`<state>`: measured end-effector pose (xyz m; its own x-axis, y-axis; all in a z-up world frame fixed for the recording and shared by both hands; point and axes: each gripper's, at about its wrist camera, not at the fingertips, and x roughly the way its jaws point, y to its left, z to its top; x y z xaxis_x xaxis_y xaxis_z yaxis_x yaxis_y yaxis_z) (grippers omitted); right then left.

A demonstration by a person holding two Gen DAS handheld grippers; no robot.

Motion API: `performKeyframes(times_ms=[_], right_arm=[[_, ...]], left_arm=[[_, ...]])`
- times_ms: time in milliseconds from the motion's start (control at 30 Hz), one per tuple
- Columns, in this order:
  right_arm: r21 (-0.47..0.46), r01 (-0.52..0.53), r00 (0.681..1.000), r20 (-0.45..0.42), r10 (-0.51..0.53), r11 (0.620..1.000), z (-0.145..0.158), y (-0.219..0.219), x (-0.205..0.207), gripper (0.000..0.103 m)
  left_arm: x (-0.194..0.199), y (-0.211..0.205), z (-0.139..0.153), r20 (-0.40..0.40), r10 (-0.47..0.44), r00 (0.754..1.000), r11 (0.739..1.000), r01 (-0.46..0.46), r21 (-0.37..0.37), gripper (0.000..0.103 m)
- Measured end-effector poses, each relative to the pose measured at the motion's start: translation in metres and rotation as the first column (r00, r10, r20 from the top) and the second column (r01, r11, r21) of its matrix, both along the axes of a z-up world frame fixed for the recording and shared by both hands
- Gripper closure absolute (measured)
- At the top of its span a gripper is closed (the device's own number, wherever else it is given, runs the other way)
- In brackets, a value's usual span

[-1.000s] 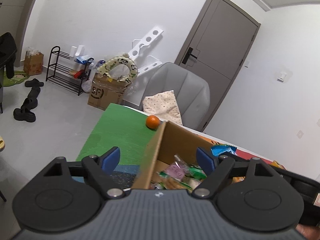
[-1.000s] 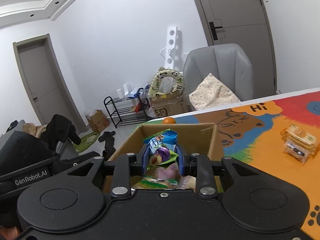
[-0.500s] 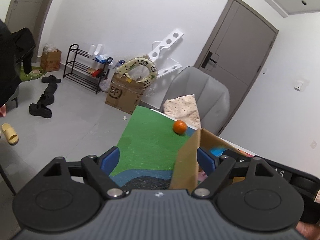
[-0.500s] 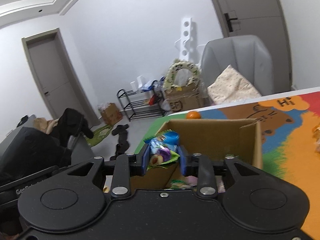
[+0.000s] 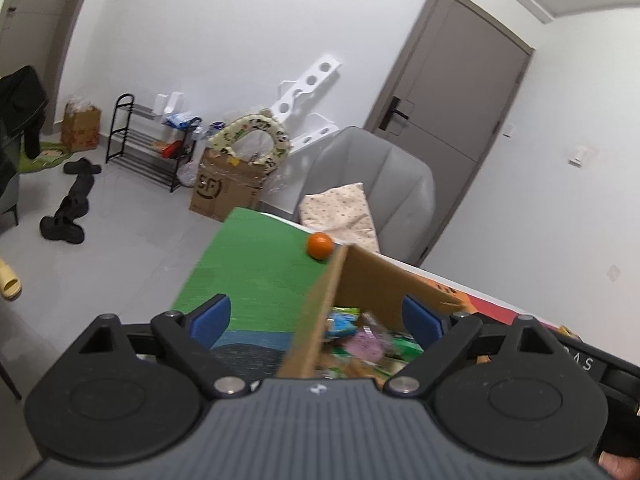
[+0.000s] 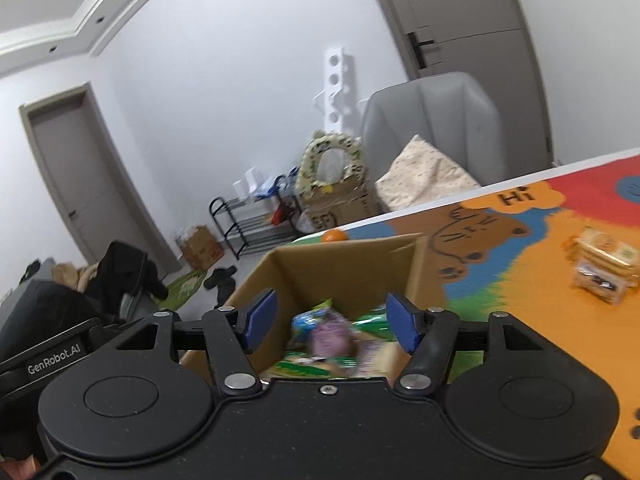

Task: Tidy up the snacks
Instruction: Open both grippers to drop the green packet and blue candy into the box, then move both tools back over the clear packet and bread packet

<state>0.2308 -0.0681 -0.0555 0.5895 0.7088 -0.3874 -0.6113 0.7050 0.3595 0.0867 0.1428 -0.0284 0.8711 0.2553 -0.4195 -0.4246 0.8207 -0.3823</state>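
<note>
An open cardboard box (image 6: 344, 264) stands on the colourful table mat and holds several snack packets. A blurred blue, green and purple snack packet (image 6: 324, 330) lies inside it, just below my right gripper (image 6: 331, 322), which is open and empty above the box. My left gripper (image 5: 318, 320) is open and empty, with its jaws either side of the box's left wall (image 5: 320, 304). Snack packets (image 5: 362, 340) show inside the box in the left wrist view. A stack of wrapped biscuit packs (image 6: 604, 268) lies on the orange part of the mat, to the right.
An orange (image 5: 319, 245) sits on the green mat behind the box, near the table's far edge; it also shows in the right wrist view (image 6: 334, 236). A grey chair (image 5: 380, 184) with a cushion stands beyond the table. Boxes and a shoe rack (image 5: 148, 152) are on the floor.
My right gripper has opened and let go of the snack packet, which now lies in the box. My left gripper has shifted back toward the box and stays open.
</note>
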Motion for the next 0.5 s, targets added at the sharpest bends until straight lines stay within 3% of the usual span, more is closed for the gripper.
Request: performKeyframes(times_ms=[500], right_arm=[[0.068, 0.182, 0.983, -0.035, -0.18, 0.981, -0.011, -0.11, 0.028, 0.021]], left_arm=[[0.048, -0.102, 0.005, -0.03, -0.196, 0.98, 0.976, 0.198, 0.095, 0.005]])
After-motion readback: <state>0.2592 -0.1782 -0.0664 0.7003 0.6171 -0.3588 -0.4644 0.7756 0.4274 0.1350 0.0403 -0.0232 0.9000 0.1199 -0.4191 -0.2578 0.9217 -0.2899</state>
